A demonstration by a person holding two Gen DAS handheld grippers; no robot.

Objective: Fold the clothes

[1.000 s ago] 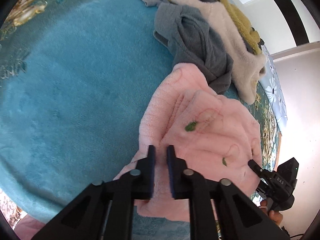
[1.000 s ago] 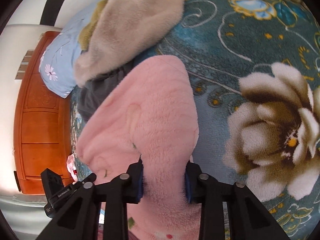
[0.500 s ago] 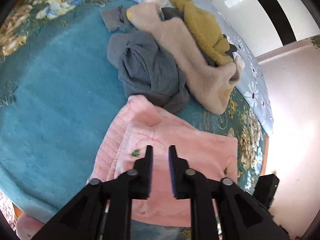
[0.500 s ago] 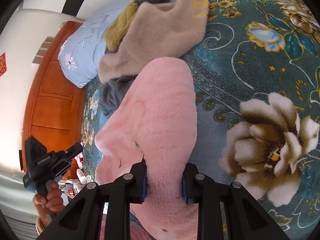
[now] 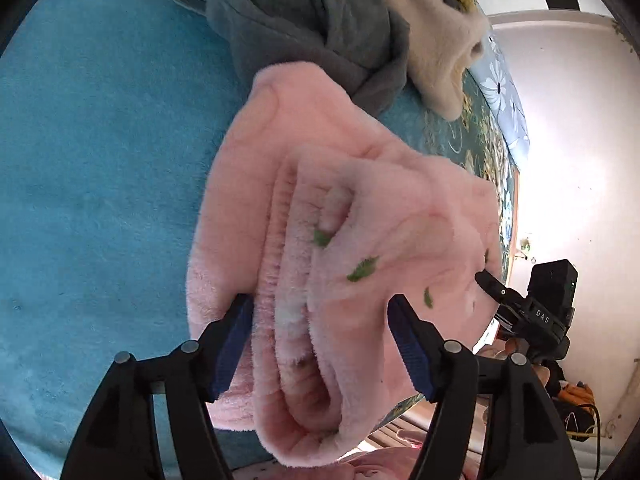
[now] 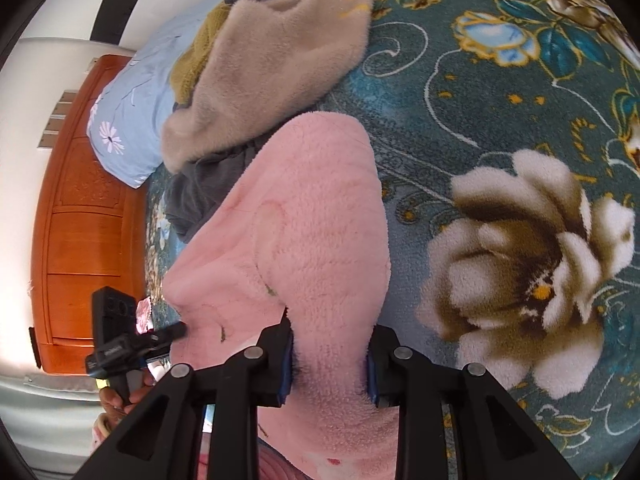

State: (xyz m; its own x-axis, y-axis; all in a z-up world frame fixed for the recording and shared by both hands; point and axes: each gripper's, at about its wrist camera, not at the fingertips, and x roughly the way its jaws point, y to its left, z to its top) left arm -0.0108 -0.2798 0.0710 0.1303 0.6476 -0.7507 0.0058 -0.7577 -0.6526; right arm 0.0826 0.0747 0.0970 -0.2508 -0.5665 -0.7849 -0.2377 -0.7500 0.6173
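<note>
Left wrist view shows me the bed [image 5: 88, 184] first, its teal plush blanket filling the left half, with the pink fleece garment [image 5: 360, 216] lying near the bed's front edge and an unsorted heap behind it: a grey garment [image 5: 304, 28] touching the pink one's far corner and a beige fleece piece [image 5: 436, 44] draped over the grey. In the right wrist view the blanket's big flower pattern [image 6: 520, 272] sits just beside the pink fleece. My left claw [image 5: 320, 340] is spread wide, its blue pads on either side of a rolled, bunched edge of the pink fleece without squeezing it. My right claw [image 6: 328, 364] is pinching a thick fold of the same garment between its pads. I judge the step in hand to be gathering this near edge so it can be carried over in a fold; to do it well I would close the left claw on all the layers of the roll, not just the top one, keep both claws level and lift together so the fleece stays taut between them. The fleece is thick, soft and ribbed along one hem, with a few small green flecks [image 5: 362, 270] on it, possibly embroidery, though I cannot tell at this blur.
</note>
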